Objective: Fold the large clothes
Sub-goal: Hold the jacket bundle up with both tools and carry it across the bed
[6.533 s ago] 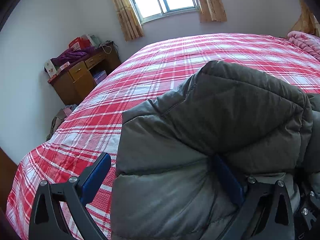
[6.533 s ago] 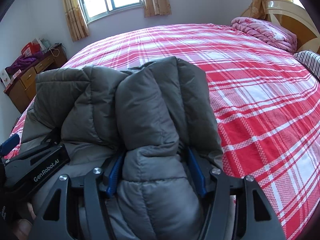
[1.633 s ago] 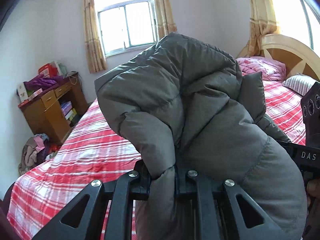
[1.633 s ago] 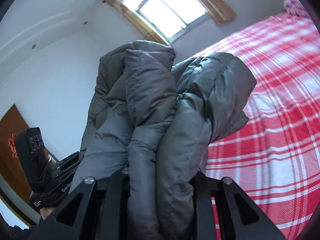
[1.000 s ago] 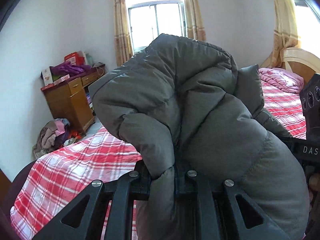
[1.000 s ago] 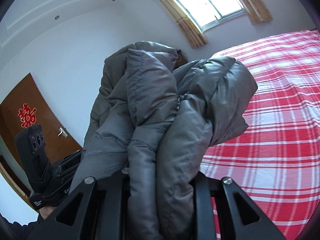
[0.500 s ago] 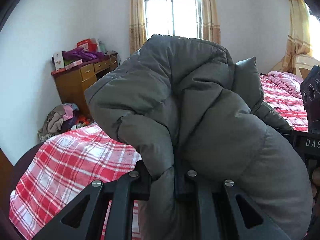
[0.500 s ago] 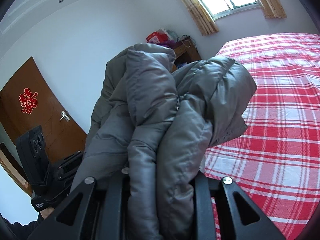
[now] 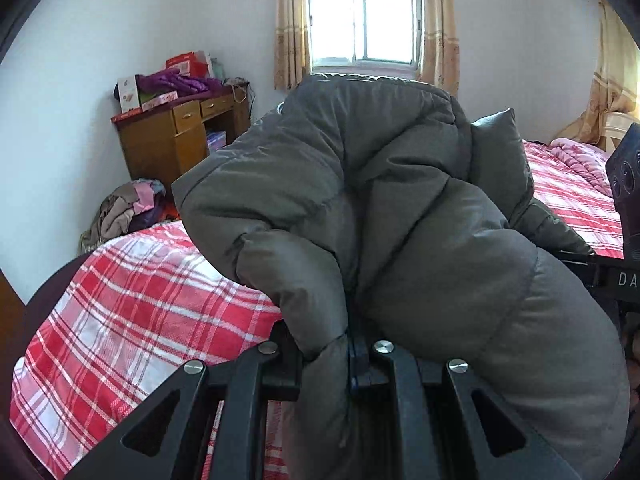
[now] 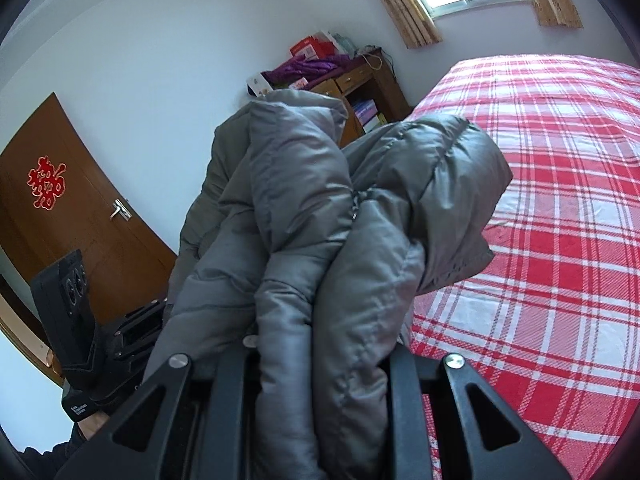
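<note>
Jacket (image 9: pixel 400 208) clamped by left gripper (image 9: pixel 336 360); right gripper (image 10: pixel 320 360) too.

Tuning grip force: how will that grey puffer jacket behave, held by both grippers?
Probably floppy: the puffer jacket droops over the left gripper and right gripper. Likely light yet bulky, given its puffed quilting. Its sheen suggests a slippery shell.

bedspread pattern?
Red-and-white plaid bedspread, clearest in the right wrist view.

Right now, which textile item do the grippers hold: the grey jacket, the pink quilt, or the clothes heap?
The grey puffer jacket; the pink quilt lies on the bed and the clothes heap on the floor.
</note>
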`<state>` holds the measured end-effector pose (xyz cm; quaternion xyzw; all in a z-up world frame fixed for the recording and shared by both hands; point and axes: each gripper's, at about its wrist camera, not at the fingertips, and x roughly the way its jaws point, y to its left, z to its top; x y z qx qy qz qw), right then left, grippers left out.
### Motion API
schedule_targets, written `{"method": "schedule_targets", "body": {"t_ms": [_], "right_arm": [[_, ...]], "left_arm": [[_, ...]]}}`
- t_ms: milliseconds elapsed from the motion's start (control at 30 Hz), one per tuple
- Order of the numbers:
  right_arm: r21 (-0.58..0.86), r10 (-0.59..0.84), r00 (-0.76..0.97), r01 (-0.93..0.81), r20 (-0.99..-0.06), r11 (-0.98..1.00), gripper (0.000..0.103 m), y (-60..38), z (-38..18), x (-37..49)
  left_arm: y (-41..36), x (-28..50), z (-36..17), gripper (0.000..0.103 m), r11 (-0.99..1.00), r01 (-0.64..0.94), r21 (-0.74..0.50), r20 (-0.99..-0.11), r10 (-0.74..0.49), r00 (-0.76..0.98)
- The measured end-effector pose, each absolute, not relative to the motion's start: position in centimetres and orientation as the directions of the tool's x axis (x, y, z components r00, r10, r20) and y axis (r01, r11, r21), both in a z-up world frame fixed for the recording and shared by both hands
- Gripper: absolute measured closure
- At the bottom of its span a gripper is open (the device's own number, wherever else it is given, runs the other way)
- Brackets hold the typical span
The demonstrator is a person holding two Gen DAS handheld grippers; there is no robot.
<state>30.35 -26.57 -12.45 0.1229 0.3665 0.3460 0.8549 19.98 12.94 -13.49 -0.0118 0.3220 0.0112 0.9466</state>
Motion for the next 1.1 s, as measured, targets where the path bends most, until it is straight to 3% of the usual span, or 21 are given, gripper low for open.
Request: {"method": "schedule_targets", "body": {"t_ms": [867,1100], "right_arm": [[0.465,0.638,0.461,-0.441,-0.617,0.768,0.080,-23.5,-15.5,32.9],[0.466,0.627,0.458,-0.422,-0.631,0.778,0.080,-22.6,-15.6,33.4]], "left_arm": [[16.7,22.5,-17.8,0.087,0.998,-0.044,-0.038,-0.666,0.008,0.746],[17.0,22.8,-18.4,0.077,0.997,-0.064,-0.042,-0.676,0.019,0.736]]}}
